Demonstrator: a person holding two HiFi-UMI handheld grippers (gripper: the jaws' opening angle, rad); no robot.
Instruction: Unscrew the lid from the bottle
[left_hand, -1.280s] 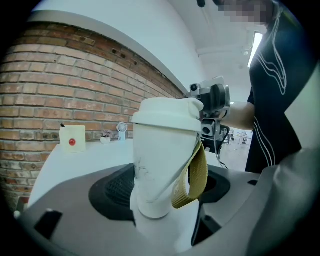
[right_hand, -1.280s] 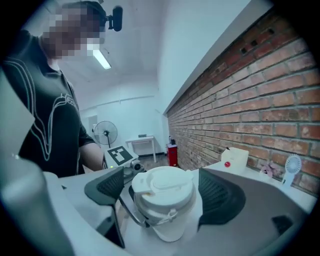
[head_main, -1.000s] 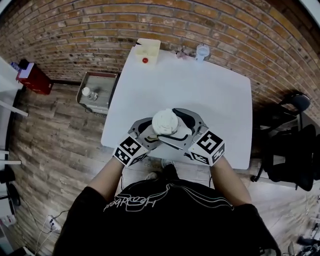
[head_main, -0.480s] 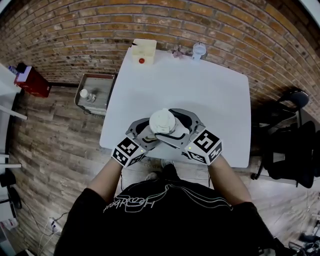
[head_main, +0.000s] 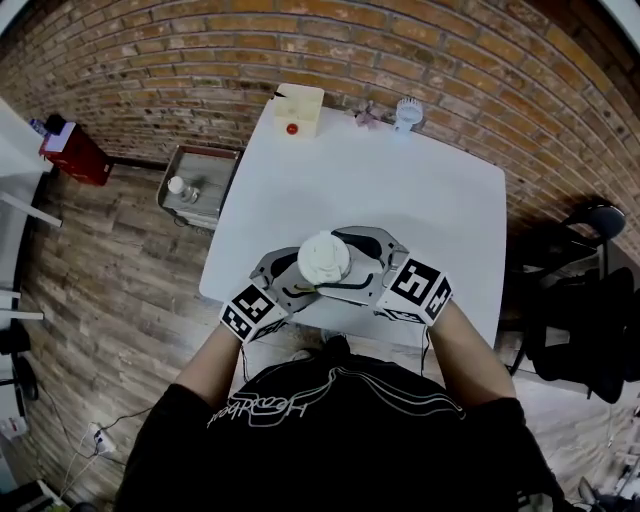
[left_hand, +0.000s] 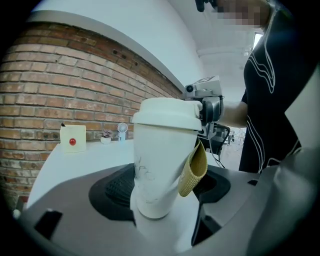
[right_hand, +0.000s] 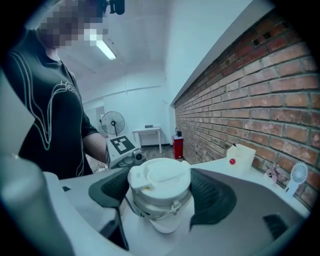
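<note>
A white bottle (left_hand: 159, 165) with a tan strap (left_hand: 194, 167) is held upright above the near edge of the table (head_main: 420, 190). My left gripper (head_main: 297, 280) is shut on the bottle's body, with its pads on either side low down. The white lid (right_hand: 160, 180) sits on the bottle's neck. My right gripper (head_main: 352, 262) comes in from the right, and its dark pads (right_hand: 212, 192) press on both sides of the lid (head_main: 324, 258). The left gripper view shows the right gripper (left_hand: 205, 100) behind the lid (left_hand: 167, 116).
At the table's far edge stand a cream box with a red button (head_main: 298, 108) and a small white fan (head_main: 407, 110). A metal cart (head_main: 195, 185) stands left of the table. A dark chair (head_main: 590, 280) is on the right. A brick wall runs behind.
The bottle and both grippers stay together at the table's near edge. The right gripper's marker cube has shifted slightly up and right in the view. Both grips look unchanged.
</note>
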